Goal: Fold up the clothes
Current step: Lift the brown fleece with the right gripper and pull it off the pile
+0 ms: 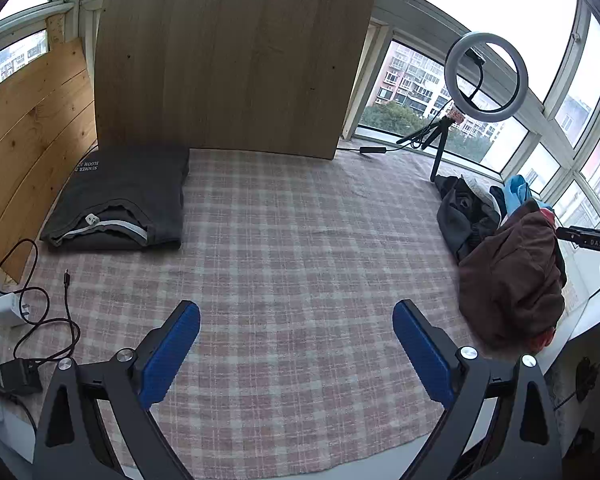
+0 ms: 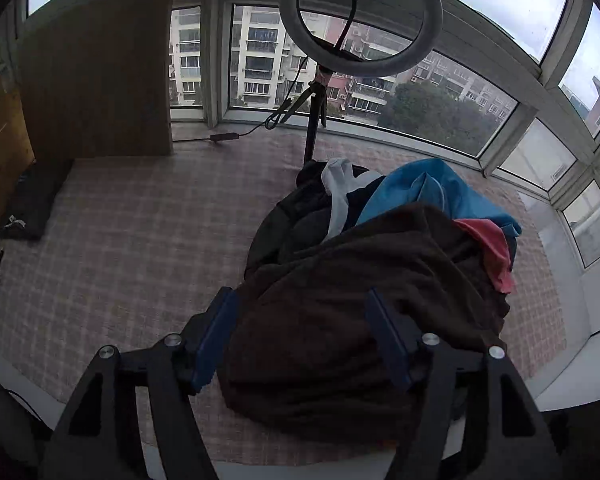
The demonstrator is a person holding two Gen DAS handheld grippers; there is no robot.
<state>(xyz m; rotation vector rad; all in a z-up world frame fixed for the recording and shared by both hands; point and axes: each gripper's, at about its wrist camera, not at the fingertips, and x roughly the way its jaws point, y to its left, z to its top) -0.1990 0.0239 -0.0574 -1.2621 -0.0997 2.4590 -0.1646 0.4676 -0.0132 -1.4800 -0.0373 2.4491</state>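
Above the brown garment point(image 2: 340, 320) — right gripper point(image 2: 304, 340) fingers spread; left gripper point(image 1: 296, 356) likewise

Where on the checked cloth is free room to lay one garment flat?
The wide middle of the checked cloth is bare, between the folded dark shirt on one side and the clothes pile on the other, up to the wooden board. The corner with the cables is crowded, as is the ring light side.

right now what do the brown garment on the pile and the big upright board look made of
brown garment: likely fleece or terry; matte, fuzzy surface, soft thick folds. Upright board: probably wood-look laminate or veneered panel; flat, smooth, pale grain lines, thin straight edge.
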